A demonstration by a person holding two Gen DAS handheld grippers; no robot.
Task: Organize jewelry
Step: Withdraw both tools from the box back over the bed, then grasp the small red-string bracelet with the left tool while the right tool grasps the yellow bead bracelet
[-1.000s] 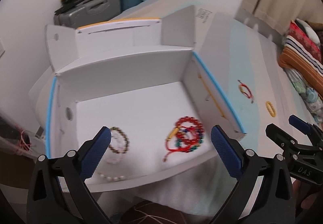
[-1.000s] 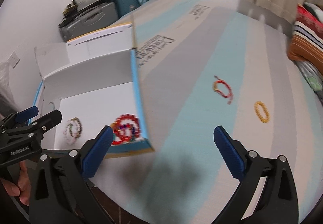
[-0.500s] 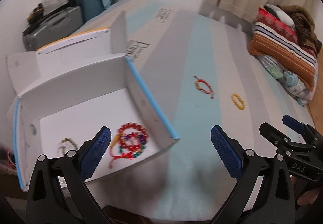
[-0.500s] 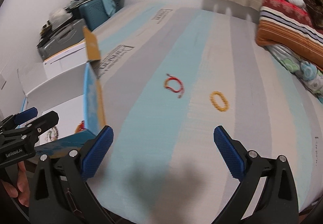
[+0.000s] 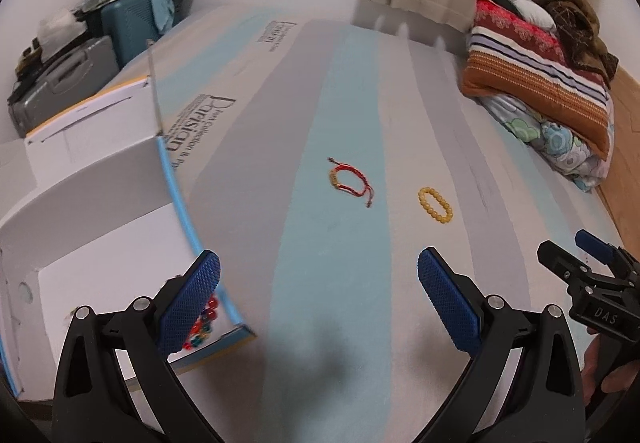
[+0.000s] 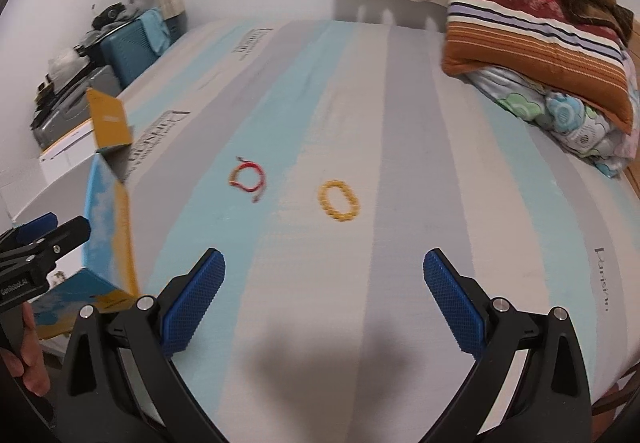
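The bed [image 5: 320, 283] fills most of both frames, its mattress striped in grey and pale blue with printed lettering near the left side. At the upper right of each frame a pile of folded bedding [image 6: 536, 43] sits on the mattress, a striped orange and red pillow on top of a floral quilt. At the left edge the white cardboard box [image 5: 92, 203] rests on the bed with its flaps up and a blue trim along its near wall; in my right wrist view its outer side shows blue and orange print. Suitcases [image 5: 120, 27] stand against the wall at the upper left.

My left claw [image 5: 318, 299] sits at the bottom of its frame with the blue pads spread wide and nothing between them; the left pad overlaps the box's corner in the picture, where a cluster of red and coloured beads [image 5: 202, 323] lies on the box floor. My right claw [image 6: 324, 295] is likewise wide open and empty, low over the mattress.

The red cord bracelet [image 5: 350, 181] lies flat on a blue stripe near mid-frame, and the yellow bead bracelet [image 5: 436, 204] lies just to its right on a pale stripe, the two apart and well clear of both claws.
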